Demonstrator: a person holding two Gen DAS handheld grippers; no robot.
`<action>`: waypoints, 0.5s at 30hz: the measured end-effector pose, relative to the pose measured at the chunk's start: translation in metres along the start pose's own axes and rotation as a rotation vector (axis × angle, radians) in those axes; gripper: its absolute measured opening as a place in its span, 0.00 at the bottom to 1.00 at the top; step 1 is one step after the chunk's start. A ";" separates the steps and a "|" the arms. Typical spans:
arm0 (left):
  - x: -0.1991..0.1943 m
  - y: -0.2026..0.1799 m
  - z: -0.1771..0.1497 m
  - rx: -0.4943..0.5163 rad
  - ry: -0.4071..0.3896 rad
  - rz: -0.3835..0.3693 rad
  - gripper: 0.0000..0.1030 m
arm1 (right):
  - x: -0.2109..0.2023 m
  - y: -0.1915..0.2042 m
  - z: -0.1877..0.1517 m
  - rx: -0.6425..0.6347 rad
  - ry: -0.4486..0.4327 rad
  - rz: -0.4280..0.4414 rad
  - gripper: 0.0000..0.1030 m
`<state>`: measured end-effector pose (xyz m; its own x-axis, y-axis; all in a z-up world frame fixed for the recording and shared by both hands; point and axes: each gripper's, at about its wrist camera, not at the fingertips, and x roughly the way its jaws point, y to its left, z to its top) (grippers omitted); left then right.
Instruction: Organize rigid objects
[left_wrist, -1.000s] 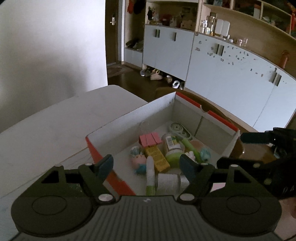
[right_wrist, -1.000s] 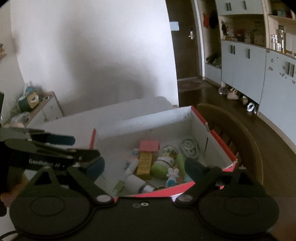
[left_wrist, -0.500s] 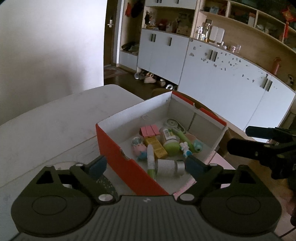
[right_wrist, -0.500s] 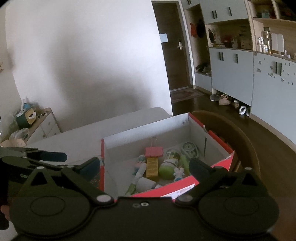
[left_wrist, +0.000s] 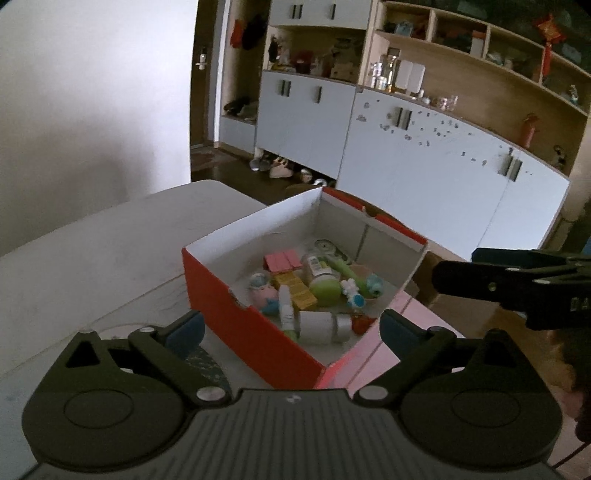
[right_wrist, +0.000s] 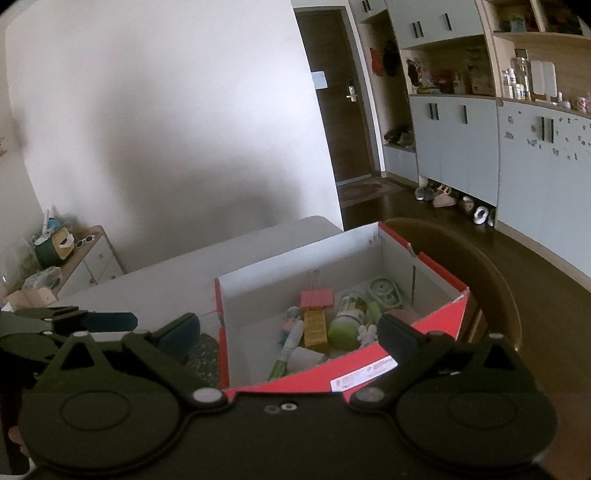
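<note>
Resting on the white table (left_wrist: 92, 258), which filled the left half of the left wrist view, the red cardboard box (left_wrist: 255, 325) occupied the centre of that frame with its white interior exposed. The left gripper (left_wrist: 291, 328) sat along the lower edge of the same view; its jaws were opening, the blue pads stood to either side of the box's near corner, and no object lay between them or touched them. Inside the box, reading left to right in the left wrist view, lay a small pastel figure (left_wrist: 264, 293), a white tube (left_wrist: 286, 312) with a green end, a pink binder clip (left_wrist: 282, 260), a yellow carton (left_wrist: 295, 291), a green-capped bottle (left_wrist: 321, 282), a white cylinder (left_wrist: 321, 325) near the front wall, and a green pen-like item (left_wrist: 343, 267). At the right edge of that frame the right gripper (left_wrist: 517, 280) projected in from the side, well apart from the box contents. In the right wrist view, the left gripper (right_wrist: 92, 321) appeared at the left edge, the box (right_wrist: 373, 369) lay centre-right, and the right gripper (right_wrist: 288, 332) spanned the lower edge with its jaws fully spread and gripping nothing, the box's near wall showing between its fingers. A curved wooden chair back (right_wrist: 491, 266) stood just beyond the box at right. Blue-grey cabinets (right_wrist: 454, 147) lined the upper right.
</note>
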<state>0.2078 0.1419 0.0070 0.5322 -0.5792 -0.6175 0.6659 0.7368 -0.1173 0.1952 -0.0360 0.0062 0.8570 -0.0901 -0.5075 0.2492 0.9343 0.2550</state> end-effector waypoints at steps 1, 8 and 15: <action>-0.002 0.000 -0.001 0.000 -0.002 -0.007 0.99 | -0.002 0.001 -0.001 0.000 -0.002 -0.001 0.99; -0.011 -0.007 -0.006 0.042 -0.017 -0.007 0.99 | -0.010 0.002 -0.004 0.017 -0.008 -0.001 0.99; -0.017 -0.010 -0.009 0.059 -0.026 -0.036 0.99 | -0.016 0.003 -0.009 0.029 -0.006 -0.009 0.99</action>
<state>0.1874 0.1469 0.0117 0.5201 -0.6144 -0.5933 0.7141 0.6939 -0.0927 0.1784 -0.0284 0.0079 0.8574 -0.1005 -0.5048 0.2697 0.9230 0.2744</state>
